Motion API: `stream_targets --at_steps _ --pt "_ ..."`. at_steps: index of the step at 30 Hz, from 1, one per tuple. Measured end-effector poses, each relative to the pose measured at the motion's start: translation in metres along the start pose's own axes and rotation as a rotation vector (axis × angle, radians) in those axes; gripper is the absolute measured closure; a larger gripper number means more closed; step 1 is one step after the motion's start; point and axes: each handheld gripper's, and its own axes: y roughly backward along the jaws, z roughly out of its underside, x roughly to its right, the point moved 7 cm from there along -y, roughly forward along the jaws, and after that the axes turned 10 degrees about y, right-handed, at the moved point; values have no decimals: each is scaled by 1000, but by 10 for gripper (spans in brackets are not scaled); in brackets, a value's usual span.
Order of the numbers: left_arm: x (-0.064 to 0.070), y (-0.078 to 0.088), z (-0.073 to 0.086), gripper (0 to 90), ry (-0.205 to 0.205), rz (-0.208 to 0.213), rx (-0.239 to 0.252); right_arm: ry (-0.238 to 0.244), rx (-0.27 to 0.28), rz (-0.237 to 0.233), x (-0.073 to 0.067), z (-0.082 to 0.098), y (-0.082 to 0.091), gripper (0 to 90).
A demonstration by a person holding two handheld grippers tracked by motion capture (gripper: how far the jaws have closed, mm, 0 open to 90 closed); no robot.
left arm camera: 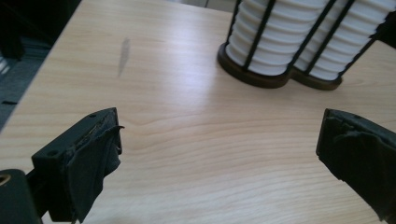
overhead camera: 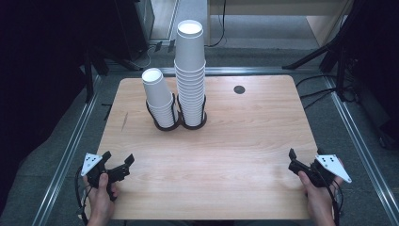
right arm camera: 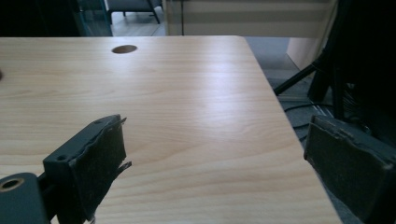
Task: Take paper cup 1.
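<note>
Wood-grain table (overhead camera: 226, 155): left gripper (overhead camera: 116, 165) at its near-left corner, right gripper (overhead camera: 301, 162) at its near-right edge, both with jaws spread wide, nothing between them. Farther back, left of table centre, two white cup stacks (overhead camera: 189, 70) stand in a black wire holder (overhead camera: 176, 123); short stack leans left, touching the tall upright one.

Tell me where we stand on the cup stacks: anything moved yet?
Nothing looks started. The short cup stack and the tall cup stack both sit in their black holders at the far middle of the table. Both tools, left tool and right tool, rest open and empty at the near corners, apart from the cups. All the cup handling is left.
</note>
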Motion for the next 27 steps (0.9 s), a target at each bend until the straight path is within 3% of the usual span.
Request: stream_targets --at_steps 8,12,16,19,27 --pt "18 -14 -9 1 -21 54 -29 27 -12 -85 -28 -16 -5 46" --pt "24 -22 -14 2 -24 56 -46 41 0 -88 -34 -25 -6 46" --pt "38 -29 -25 1 -21 76 -22 53 3 -89 -39 -32 -8 46" --pt "49 -34 -33 1 -28 68 -11 62 15 -97 -44 -40 -8 46" --pt "82 -52 -51 1 -19 128 26 95 62 -132 -57 -60 -5 46"
